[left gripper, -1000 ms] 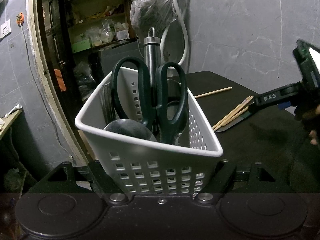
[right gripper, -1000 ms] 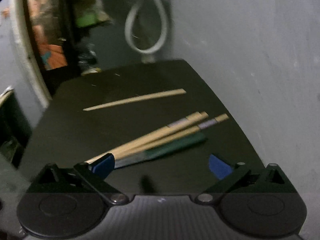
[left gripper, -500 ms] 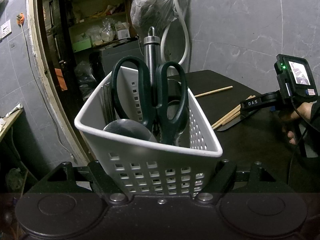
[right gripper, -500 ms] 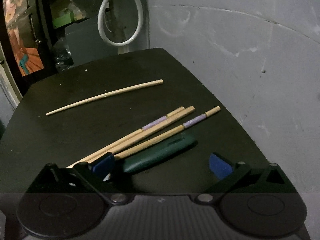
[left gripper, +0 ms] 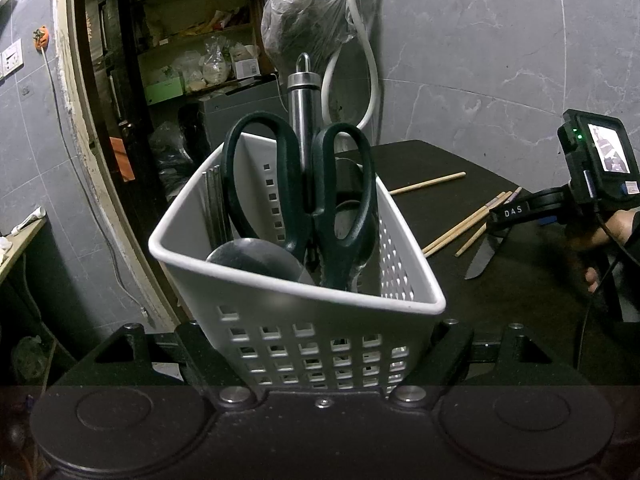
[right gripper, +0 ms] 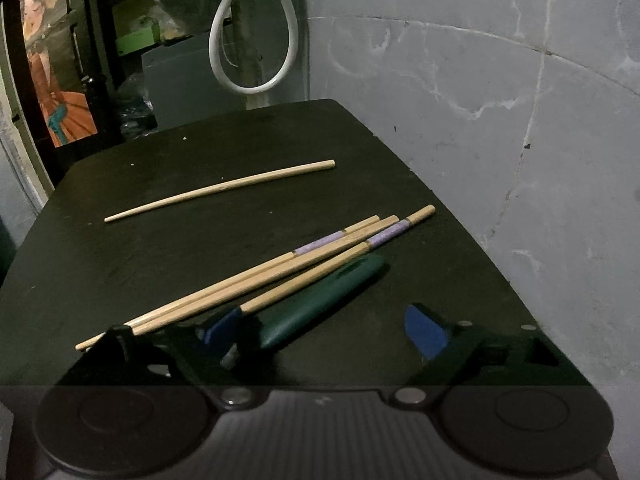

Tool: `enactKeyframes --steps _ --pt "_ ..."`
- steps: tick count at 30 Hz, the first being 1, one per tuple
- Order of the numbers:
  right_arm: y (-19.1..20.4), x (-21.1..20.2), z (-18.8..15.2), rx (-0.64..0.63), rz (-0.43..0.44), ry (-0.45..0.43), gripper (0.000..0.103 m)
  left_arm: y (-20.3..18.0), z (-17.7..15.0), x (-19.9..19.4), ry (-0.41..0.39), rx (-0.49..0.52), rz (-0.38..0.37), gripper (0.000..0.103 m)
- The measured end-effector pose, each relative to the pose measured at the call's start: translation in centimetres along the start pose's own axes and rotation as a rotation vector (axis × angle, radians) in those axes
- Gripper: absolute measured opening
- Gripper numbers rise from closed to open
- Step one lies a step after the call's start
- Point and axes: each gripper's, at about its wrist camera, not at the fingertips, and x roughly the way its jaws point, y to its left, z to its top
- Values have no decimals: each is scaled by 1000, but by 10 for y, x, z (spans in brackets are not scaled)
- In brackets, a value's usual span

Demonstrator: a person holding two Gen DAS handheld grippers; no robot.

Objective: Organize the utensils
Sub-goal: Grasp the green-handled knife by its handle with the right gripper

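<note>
Knife [right gripper: 320, 300] with a green handle lies on the black bench [right gripper: 200, 252], just beside three purple-banded chopsticks [right gripper: 280, 268]; the right gripper [right gripper: 320, 328], fingers spread and just narrowing, straddles the handle and should, I judge, close on it alone, clear of the nearest chopstick. The left gripper [left gripper: 320, 344] pinches a white perforated caddy [left gripper: 280, 292] holding scissors [left gripper: 316, 200], a ladle [left gripper: 256, 256] and a steel handle [left gripper: 302, 120]. Beyond the knife lies one plain chopstick [right gripper: 220, 190]; behind the bench, a grey marbled wall [right gripper: 480, 100], a white hose [right gripper: 256, 40] and a cluttered shelf doorway [left gripper: 180, 60].

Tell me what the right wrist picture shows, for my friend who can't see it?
The right tool sits open around a green-handled knife on a black table. Three chopsticks lie beside the knife, one more farther back.
</note>
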Motion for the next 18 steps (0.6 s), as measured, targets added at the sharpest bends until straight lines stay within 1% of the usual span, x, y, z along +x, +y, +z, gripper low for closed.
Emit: enactKeyframes --steps 3,5,7,15,17,18 --pt "2 -3 0 -17 -25 9 77 0 0 0 0 0 0 81" --pt "2 -5 0 -22 -24 18 68 0 0 0 0 3 -1 81" --pt "2 -8 1 -25 -24 32 61 0 -1 0 0 3 -2 81" --pt "-1 -17 -2 -37 -12 48 44 3 -1 0 0 5 -7 81" --pt "-2 -19 -3 -43 -5 49 36 3 -2 1 1 7 -8 80" --pt "-3 -20 -4 -46 0 50 34 3 -2 1 1 7 -9 80"
